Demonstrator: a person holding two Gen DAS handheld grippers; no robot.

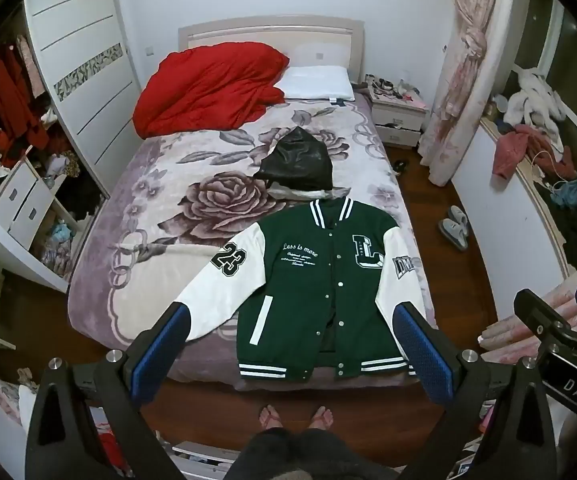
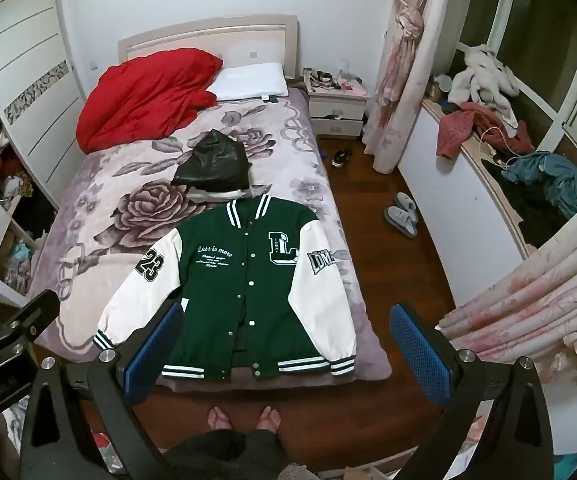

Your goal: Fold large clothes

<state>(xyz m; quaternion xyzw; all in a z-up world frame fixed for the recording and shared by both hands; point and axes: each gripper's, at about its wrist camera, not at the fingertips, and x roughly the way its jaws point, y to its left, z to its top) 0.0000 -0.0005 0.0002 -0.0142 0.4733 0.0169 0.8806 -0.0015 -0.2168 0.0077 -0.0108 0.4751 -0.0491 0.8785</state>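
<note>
Floral bed (image 1: 128, 208), varsity jacket (image 1: 320, 280) flat, collar toward headboard (image 1: 268, 32)

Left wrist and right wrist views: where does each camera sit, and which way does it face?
Left wrist: on the left tool, held high at the bed's foot, looking down at the green varsity jacket; open fingers, person's feet and the right tool show.
Right wrist: on the right tool, same aim, set further right; open fingers, feet, left tool show.
Shared: jacket, bed, red quilt.
</note>
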